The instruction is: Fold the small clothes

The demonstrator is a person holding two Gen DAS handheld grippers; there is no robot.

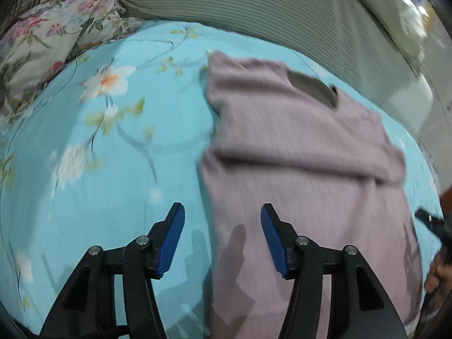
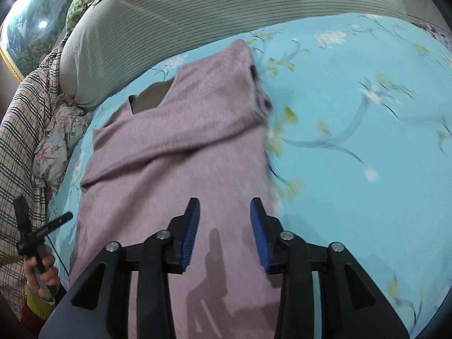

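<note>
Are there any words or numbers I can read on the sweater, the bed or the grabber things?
None can be read.
Mauve knitted sweater: no label or print shows.
Turquoise floral bedsheet: flowers only, no words.
Left gripper and right gripper: no markings visible.
Pale markings at the left view's right edge: too blurred to read.

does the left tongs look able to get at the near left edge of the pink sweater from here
Probably yes. The left tongs are open and empty, straddling the pink sweater's left edge on the blue floral sheet, with nothing lying between.
</note>
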